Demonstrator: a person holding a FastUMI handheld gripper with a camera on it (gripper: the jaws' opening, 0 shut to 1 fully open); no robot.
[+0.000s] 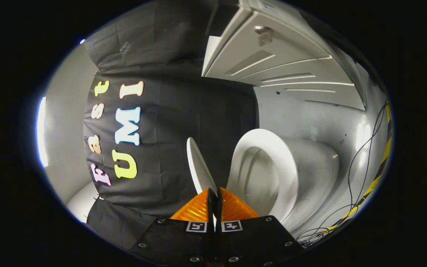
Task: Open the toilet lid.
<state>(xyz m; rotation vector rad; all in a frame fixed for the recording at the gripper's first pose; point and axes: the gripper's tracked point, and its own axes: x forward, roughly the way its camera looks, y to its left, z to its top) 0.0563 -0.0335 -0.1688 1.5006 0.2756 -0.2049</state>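
The view is rolled sideways; the tongs [214, 193] are clamped on the near edge of the toilet lid [199, 167], both fingers [195, 209] pressing on it with only the thin lid between them. The toilet lid stands raised, well apart from the seat ring [285, 167], and extends ahead of the fingertips; the open toilet bowl [258, 178] lies just beside the lid; the toilet body [317, 167] rests on the grey floor [310, 115]. A white panelled door [272, 63] stands beyond the toilet; dark cables [358, 178] trail across the floor next to a yellow-and-black striped strip [378, 170].
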